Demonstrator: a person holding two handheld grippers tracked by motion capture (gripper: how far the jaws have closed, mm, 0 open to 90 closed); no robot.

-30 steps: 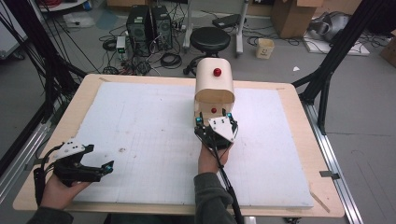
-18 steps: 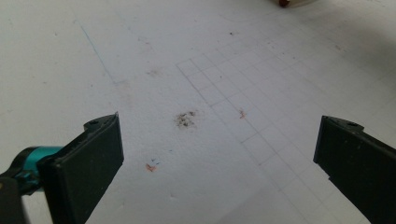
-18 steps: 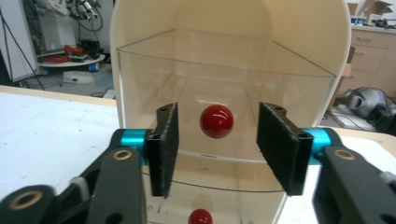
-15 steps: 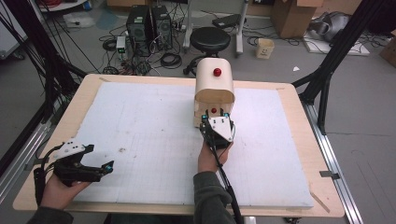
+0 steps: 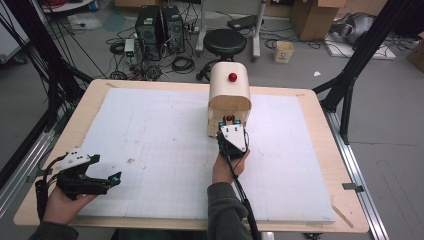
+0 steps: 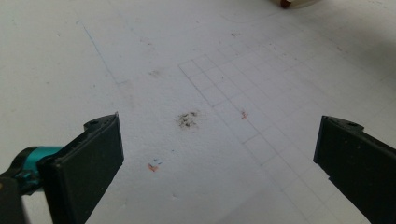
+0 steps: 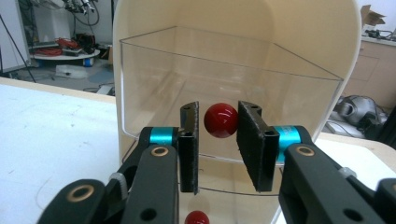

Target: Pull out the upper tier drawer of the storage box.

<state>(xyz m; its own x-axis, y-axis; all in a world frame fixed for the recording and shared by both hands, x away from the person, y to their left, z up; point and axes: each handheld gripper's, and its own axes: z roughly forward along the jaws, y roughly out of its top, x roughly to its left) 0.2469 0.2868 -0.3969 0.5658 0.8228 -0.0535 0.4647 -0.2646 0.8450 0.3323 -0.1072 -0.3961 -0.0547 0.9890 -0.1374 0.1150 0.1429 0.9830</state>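
Note:
A beige round-topped box (image 5: 229, 92) with a clear front door (image 7: 163, 79) stands at the back middle of the white board (image 5: 150, 130). One red knob (image 5: 232, 77) sits on its top, another red knob (image 7: 221, 122) on the clear door. My right gripper (image 7: 218, 112) is at the box front, its jaws pressed in on either side of the door knob; in the high view the right gripper (image 5: 229, 122) touches the box front. My left gripper (image 5: 109, 181) rests open at the board's near left corner, and in its own view the left gripper (image 6: 217, 140) holds nothing.
The board lies on a wooden table (image 5: 320, 125). A dark smudge (image 6: 187, 119) and faint grid lines mark the board ahead of the left gripper. Behind the table stand a stool (image 5: 225, 42), computer towers (image 5: 160, 25) and cables on the floor.
My right gripper has moved forward up to the box front and now has the door knob between its jaws. The left gripper has not moved.

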